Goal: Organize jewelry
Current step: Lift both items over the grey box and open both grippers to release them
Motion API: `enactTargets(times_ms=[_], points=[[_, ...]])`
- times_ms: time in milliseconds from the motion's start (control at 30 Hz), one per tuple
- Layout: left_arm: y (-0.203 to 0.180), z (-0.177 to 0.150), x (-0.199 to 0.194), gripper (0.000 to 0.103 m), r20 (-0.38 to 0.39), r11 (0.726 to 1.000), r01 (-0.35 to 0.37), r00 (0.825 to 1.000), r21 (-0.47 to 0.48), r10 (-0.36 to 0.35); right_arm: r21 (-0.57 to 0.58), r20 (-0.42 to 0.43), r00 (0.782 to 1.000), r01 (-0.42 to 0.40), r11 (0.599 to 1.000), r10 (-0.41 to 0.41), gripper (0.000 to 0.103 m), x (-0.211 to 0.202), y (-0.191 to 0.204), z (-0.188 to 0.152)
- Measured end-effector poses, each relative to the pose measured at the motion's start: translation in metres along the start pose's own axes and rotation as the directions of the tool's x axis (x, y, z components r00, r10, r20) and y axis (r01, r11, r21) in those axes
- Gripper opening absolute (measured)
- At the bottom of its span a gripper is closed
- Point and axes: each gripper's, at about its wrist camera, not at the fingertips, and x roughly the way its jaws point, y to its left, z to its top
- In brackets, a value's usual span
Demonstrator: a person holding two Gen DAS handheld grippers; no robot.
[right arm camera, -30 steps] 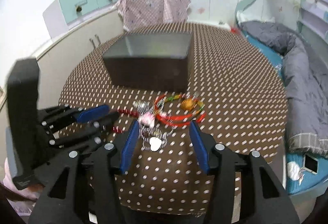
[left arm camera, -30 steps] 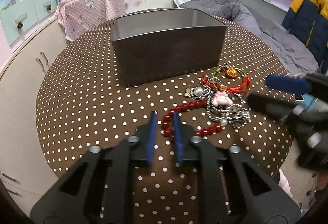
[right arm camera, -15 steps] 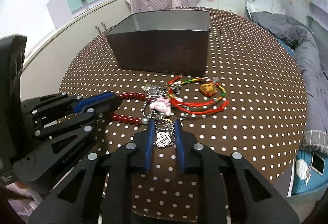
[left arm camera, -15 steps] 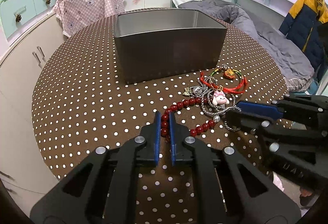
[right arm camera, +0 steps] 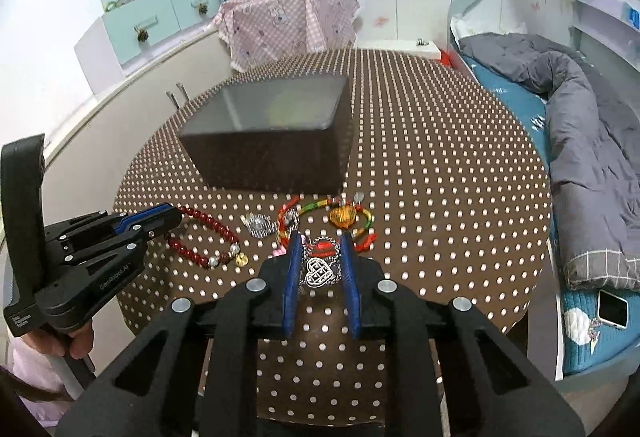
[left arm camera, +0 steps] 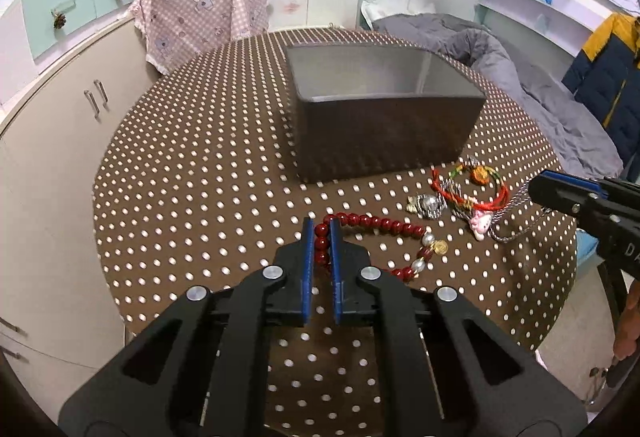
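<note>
Red bead bracelet (left arm camera: 372,225) partly hidden between left gripper (left arm camera: 321,233) fingers.

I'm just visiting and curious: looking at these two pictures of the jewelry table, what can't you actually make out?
- Box floor: near wall hides most of it in the left wrist view; right wrist view blurred.
- Silver chain with heart pendant: whether the right gripper pinches it; chain hidden behind the fingers.
- Bead bracelet: part inside the left gripper hidden by its fingers.
- Small silver charm: too small.
</note>
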Motion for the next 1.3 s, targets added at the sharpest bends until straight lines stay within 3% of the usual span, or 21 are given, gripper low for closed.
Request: enactTargets(times_ms=[500, 1300], points=[[-0.002, 0.038, -0.026, 0.008, 0.113, 0.999, 0.012, 0.994, 0.032, -0.016, -0.073, 0.146, 0.989, -0.017, 0.997, 0.028, 0.018, -0.029, 0.012, 0.05], [-0.001, 0.078, -0.06, 0.008, 0.267, 0.999, 0.014, 0.963, 0.044, -0.025, -0.16, 0.331, 0.943, 0.012, 0.987, 0.042, 0.018, -0.07, 0.031, 0.103]])
